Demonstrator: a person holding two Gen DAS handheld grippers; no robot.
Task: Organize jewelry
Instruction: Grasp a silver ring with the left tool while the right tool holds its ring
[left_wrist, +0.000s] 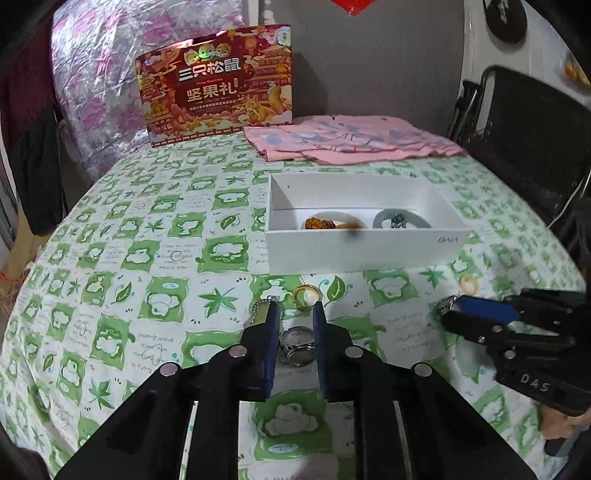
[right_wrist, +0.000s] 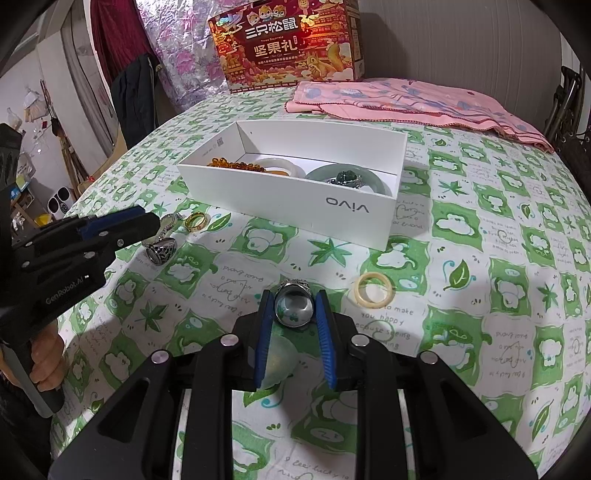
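**Two rings, two grippers, lots of ways to fumble**

The right gripper (right_wrist: 294, 308) is clamped on a silver ring (right_wrist: 294, 304), pinched only at the fingertips, so it may squirt out on the way to the white box (right_wrist: 295, 201). The left gripper (left_wrist: 295, 321) sits apart around a dark patterned ring (left_wrist: 297, 345) on the tablecloth (left_wrist: 166, 258), not gripping I think. Closing off-centre could flick it into the gold ring (left_wrist: 306, 296) just beyond.
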